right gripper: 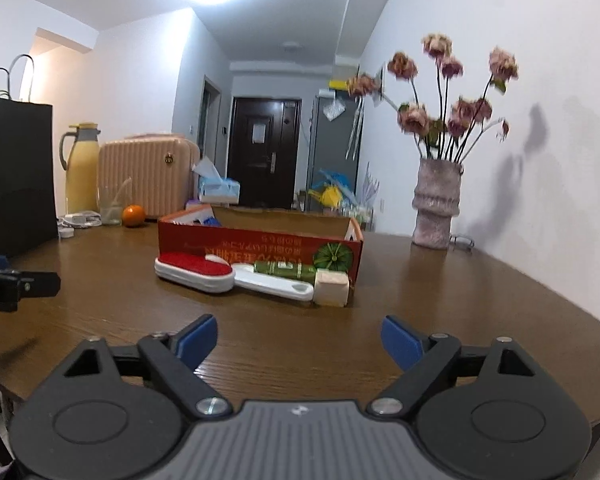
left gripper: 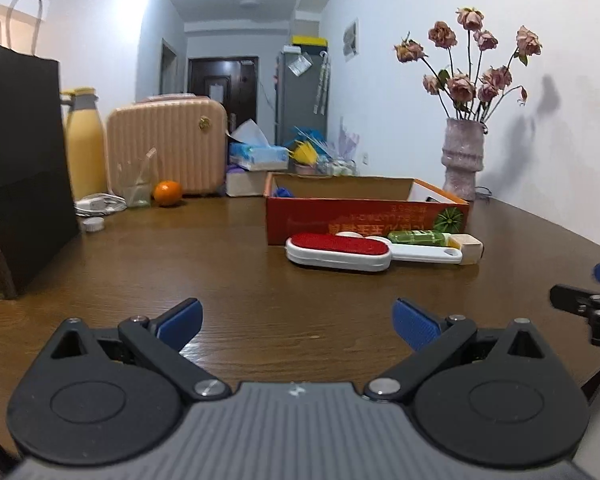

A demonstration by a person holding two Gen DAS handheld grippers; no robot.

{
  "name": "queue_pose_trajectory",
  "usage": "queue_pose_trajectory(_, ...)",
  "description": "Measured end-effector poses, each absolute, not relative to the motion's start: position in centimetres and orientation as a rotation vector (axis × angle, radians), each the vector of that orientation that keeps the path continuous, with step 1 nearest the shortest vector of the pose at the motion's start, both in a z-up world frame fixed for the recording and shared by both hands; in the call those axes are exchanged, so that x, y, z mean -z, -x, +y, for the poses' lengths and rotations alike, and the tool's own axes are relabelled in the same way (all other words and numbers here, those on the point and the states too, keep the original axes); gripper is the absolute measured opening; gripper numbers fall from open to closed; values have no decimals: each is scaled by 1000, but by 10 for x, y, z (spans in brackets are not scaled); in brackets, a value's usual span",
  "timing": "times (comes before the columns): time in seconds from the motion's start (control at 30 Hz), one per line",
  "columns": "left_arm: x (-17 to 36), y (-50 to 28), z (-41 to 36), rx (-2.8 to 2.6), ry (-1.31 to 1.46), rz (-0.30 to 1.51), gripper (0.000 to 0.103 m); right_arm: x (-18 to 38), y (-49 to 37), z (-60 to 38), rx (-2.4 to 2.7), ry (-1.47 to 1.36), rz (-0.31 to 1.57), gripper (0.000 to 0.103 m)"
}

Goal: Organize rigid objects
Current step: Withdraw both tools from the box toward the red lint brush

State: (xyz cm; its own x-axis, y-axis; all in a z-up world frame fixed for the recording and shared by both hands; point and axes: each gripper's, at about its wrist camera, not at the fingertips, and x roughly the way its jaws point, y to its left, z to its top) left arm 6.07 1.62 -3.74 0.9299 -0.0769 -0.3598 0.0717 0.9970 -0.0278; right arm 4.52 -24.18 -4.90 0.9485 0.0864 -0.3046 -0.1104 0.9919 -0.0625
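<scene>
Grippers both over bare wooden table [left gripper: 260,320], nothing between the blue pads: left gripper [left gripper: 298,322] jaws spread wide, right gripper [right gripper: 300,342] jaws apart too. Ahead on the tabletop, clear of both: lint brush [right gripper: 198,272], red face up, white handle pointing right; green tube [right gripper: 284,270] behind the handle; pale block [right gripper: 331,288] at the handle's end. All three sit just in front of red cardboard box [right gripper: 260,246], open top. Further back: orange [left gripper: 167,193], glass [left gripper: 134,186], yellow jug [left gripper: 85,148], pink case [left gripper: 168,144], black bag [left gripper: 20,160] far left, vase with dried roses [left gripper: 463,156] by the wall
</scene>
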Motion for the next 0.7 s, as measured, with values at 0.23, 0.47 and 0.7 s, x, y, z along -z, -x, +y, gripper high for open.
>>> queue_pose_trajectory(0.23, 23, -137, 23, 160, 27, 407, 103, 49, -122, -269, -156, -163, 478, 42)
queue_pose_trajectory(0.47, 32, -260, 35, 226, 201, 573, 95, 59, -217, -280, -150, -293, 539, 32)
queue_pose_trajectory(0.7, 48, -311, 34, 257, 220, 609, 80, 83, -276, -281, -150, -412, 626, 23)
